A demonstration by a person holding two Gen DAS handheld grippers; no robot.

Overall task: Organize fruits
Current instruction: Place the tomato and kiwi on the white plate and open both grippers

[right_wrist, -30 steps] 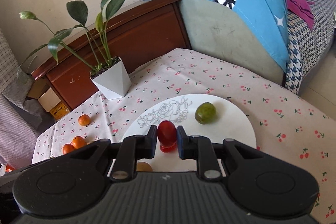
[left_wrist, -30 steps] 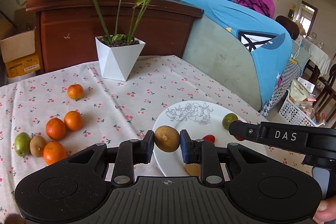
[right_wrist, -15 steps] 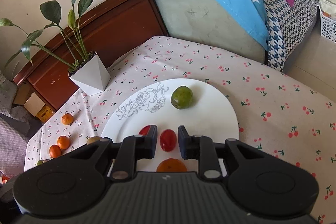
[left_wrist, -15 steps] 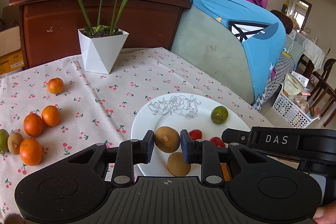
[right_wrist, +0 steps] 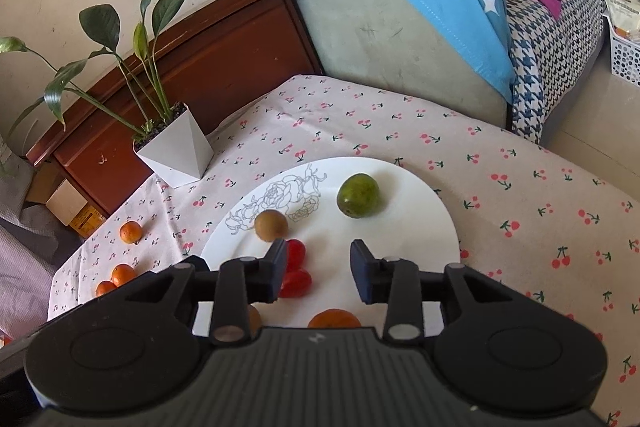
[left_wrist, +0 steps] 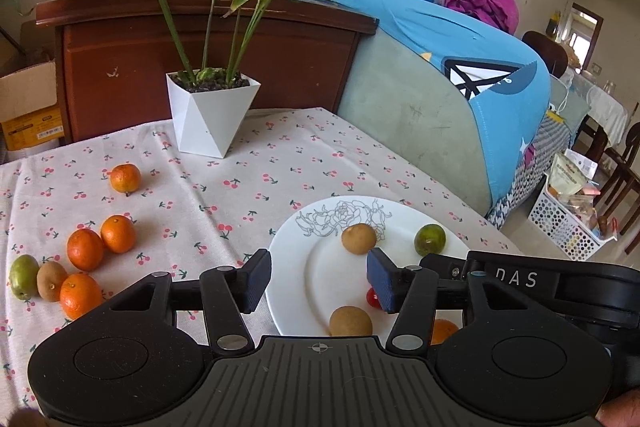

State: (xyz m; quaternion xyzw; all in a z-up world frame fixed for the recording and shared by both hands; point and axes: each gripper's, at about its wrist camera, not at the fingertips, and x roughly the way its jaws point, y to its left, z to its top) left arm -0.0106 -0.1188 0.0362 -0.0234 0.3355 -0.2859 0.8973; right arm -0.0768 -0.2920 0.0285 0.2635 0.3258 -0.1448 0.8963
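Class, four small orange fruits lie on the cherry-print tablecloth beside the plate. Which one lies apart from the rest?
The small orange fruit nearest the white faceted plant pot: this orange fruit lies alone, while the other three cluster further from the pot.

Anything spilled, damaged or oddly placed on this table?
Nothing stands out. The plate holds fruit that sits upright and intact, loose oranges lie on the cloth, and the pot stands upright.

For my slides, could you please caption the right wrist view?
Right gripper opening empty above a white plate holding a green fruit, brown fruit and cherry tomatoes.
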